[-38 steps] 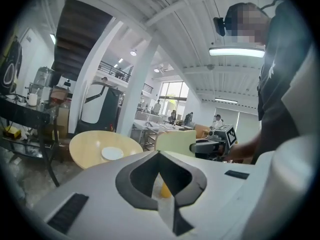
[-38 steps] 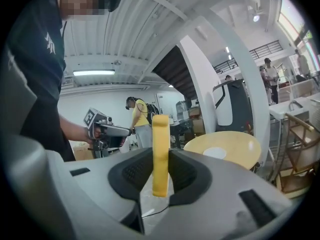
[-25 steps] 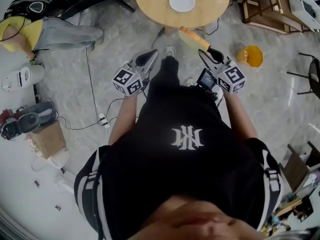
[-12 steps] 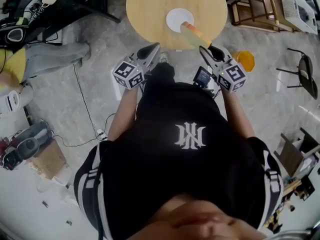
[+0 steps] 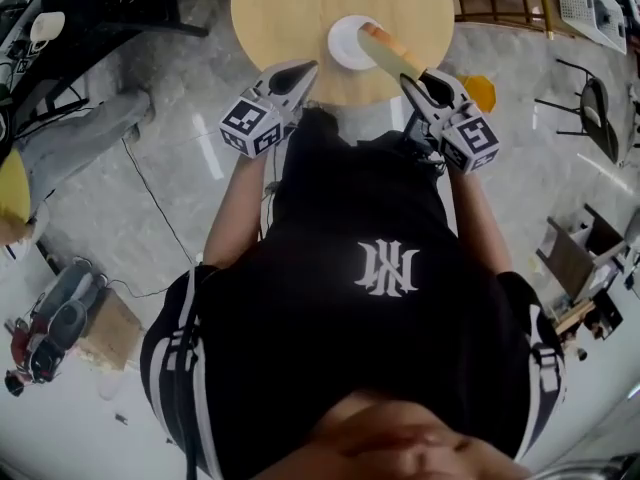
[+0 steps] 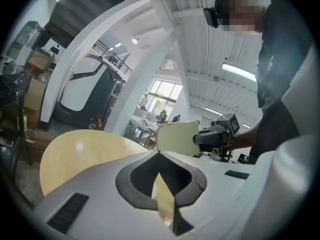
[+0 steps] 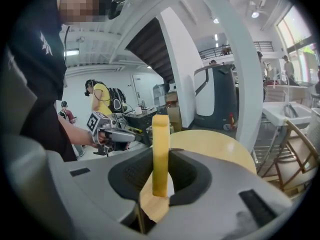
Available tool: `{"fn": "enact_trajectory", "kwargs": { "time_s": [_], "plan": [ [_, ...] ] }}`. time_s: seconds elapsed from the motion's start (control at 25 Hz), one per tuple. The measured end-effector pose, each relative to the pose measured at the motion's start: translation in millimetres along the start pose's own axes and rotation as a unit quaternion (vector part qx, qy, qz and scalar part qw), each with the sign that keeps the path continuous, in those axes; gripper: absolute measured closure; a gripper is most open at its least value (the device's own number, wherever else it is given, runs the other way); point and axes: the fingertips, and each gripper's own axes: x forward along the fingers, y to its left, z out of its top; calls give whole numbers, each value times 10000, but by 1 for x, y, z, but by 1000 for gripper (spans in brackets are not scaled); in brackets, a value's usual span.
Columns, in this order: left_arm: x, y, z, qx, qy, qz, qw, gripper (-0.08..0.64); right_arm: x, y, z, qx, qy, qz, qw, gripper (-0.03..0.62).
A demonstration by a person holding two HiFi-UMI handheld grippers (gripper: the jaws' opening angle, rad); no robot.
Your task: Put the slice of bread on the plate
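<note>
The slice of bread [image 5: 392, 50] is a thin, pale-yellow slab with rounded corners and an orange crust edge. The plate [image 5: 343, 43] is a small, smooth white disc on the round, light wood-grain counter [image 5: 280, 8]. The right tongs [image 5: 414, 80] are clenched on the slice's near end and hold it on edge in the air, its far end over the plate's rim in the head view; the left tongs [image 5: 303, 68] have their tips together with nothing between them, by the counter's near edge.
</note>
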Motion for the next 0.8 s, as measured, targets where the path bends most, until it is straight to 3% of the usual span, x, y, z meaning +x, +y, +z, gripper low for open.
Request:
{"fn": "enact_trajectory", "kwargs": {
  "time_s": [0.32, 0.6, 0.8],
  "plan": [
    [13, 18, -8, -183, 109, 263, 9994, 557, 12, -9, -27, 425, 395, 271, 9979, 505],
    [34, 15, -15, -456, 331, 501, 9972, 557, 43, -45, -16, 610, 154, 689, 9956, 505],
    [44, -5, -17, -426, 386, 494, 9971, 557, 46, -54, -29, 376, 382, 952, 9940, 505]
  ]
}}
